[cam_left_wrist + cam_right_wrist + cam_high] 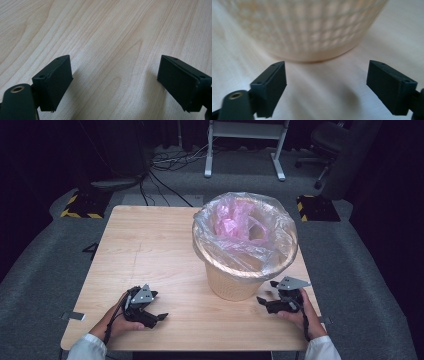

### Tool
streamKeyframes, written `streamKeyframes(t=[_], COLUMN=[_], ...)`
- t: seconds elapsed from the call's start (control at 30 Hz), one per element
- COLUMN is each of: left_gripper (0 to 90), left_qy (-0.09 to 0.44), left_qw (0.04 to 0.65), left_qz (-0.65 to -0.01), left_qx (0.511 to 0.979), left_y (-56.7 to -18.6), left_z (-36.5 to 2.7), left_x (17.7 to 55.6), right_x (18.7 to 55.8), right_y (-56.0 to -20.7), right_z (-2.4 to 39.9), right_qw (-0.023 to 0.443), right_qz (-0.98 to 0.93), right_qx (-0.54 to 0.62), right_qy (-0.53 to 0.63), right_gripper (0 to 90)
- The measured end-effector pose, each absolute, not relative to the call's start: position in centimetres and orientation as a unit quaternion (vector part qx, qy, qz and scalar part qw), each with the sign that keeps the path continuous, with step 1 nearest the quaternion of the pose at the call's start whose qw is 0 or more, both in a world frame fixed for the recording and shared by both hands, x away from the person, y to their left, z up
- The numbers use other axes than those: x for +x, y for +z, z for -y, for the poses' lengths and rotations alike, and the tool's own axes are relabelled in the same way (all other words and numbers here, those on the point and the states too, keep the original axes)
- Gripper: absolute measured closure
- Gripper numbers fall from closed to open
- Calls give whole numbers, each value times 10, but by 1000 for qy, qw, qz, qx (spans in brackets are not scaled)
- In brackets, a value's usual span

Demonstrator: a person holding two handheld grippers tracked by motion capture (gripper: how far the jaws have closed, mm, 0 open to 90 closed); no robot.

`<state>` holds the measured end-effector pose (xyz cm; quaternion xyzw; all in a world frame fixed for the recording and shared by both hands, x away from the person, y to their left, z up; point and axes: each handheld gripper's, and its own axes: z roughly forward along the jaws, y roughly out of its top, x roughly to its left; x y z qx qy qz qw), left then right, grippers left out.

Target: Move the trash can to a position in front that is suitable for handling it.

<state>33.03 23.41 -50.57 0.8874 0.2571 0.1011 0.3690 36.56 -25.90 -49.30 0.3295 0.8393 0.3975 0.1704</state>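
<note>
I see my left claw [159, 316] low on the wooden counter [150, 245], near the front edge on the left side. In the left gripper view its two black pads [58, 82] stand far apart. There is just bare wood between them. They hold nothing and squeeze nothing.

My right claw [266, 292] sits on the right side of the counter, also near the front. It points at the basket [232, 282] and is just beside its bottom part. In the right gripper view its pads [274, 85] are wide apart too. The space between them has only the counter in it. The basket's woven wall [312, 32] is close in front of the claw, but the pads do not touch it. This claw holds nothing.

The basket is pale, with little square holes in its side. It stands upright on the right half of the counter, between the middle and the right edge. A clear plastic bag [245, 245] lines it and folds over the rim. Something pink and crinkly [232, 220] lies inside the bag. I cannot tell what it is.

My two hands are well apart, one at each side, with white sleeves at the bottom of the high view.
</note>
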Motion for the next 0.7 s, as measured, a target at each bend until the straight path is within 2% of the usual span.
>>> streamKeyframes(t=[0.27, 0.53, 0.7], left_gripper=[123, 126, 127], left_qy=[104, 102, 102], left_qw=[368, 369, 368], left_qz=[-256, -258, -259], left_qx=[888, 887, 887], left_y=[-506, -506, -506], left_z=[-234, -235, -235], left_x=[330, 330, 330], right_x=[386, 405, 405], right_y=[-477, -482, -486], right_z=[255, 247, 236], right_qw=[180, 115, 125], right_qz=[-848, -861, -868], right_qx=[289, 251, 230], right_qy=[406, 426, 423], right_gripper=[155, 141, 123])
